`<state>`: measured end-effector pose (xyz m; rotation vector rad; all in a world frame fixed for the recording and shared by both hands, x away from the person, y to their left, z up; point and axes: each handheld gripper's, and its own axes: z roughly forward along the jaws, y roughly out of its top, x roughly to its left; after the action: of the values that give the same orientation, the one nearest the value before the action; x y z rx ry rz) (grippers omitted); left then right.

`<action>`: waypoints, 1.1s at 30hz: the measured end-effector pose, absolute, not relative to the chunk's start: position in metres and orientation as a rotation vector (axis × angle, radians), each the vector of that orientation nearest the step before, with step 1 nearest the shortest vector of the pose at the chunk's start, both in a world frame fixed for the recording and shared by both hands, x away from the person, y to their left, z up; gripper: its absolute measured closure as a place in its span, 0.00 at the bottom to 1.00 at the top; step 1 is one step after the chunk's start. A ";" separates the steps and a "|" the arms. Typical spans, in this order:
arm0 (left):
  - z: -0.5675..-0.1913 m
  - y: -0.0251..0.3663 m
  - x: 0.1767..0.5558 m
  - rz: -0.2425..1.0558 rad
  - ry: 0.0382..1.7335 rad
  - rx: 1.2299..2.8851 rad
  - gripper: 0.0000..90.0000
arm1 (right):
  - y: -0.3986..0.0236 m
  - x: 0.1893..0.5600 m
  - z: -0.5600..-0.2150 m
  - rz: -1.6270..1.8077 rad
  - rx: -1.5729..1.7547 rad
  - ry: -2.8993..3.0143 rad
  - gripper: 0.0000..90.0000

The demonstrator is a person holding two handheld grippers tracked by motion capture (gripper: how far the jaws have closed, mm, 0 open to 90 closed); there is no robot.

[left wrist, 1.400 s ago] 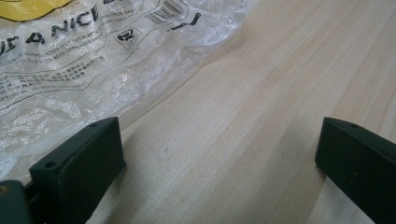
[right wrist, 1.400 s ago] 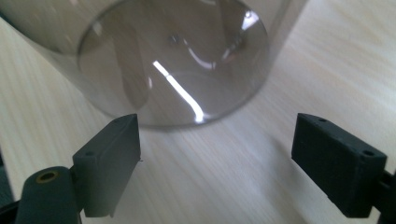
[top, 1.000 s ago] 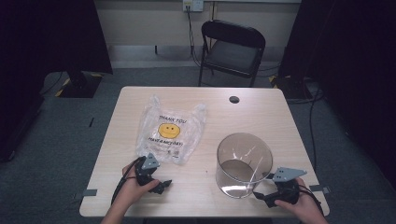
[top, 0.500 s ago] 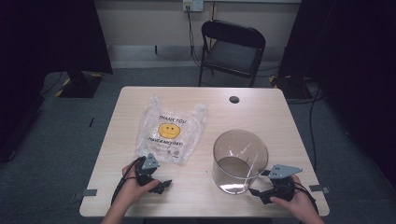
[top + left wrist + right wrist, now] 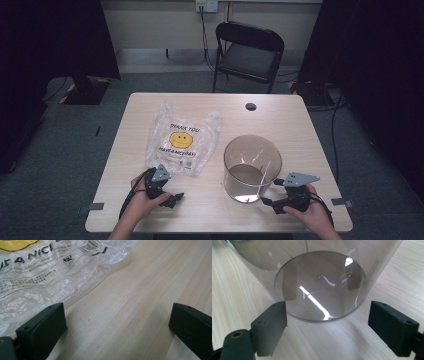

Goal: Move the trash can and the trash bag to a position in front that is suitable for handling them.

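Note:
A clear plastic bag (image 5: 183,141) with a yellow smiley and black print lies flat on the table's left half; its crinkled edge (image 5: 37,282) fills the upper left of the left gripper view. My left gripper (image 5: 174,199) rests on the table just in front of the bag, open, with bare wood between its jaws (image 5: 117,322). A clear cylindrical container (image 5: 252,167) stands upright at the front right. My right gripper (image 5: 266,201) lies at its base, open, jaws either side of the container's bottom (image 5: 322,287) without touching it.
The light wooden table (image 5: 280,120) has a dark round grommet (image 5: 250,106) near its far edge. A black folding chair (image 5: 248,52) stands behind the table. Dark curtains hang at both sides.
The clear container has slid slightly left and toward the front. My right gripper has shifted a little left with it. My left gripper has stayed in place.

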<state>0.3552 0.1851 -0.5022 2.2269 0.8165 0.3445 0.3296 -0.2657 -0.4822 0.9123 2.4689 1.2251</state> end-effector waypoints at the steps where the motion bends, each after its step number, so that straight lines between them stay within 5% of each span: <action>1: -0.502 0.185 0.355 0.345 0.814 2.229 0.00 | -0.266 0.330 -0.482 1.225 0.912 2.469 0.17; 33: -0.502 0.185 0.355 0.345 0.816 2.228 0.00 | -0.233 0.353 -0.478 1.240 1.018 2.414 0.17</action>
<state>0.3552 0.1851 -0.5022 2.2276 0.8162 0.3452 0.3531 -0.2327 -0.4785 1.0185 2.4135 1.2399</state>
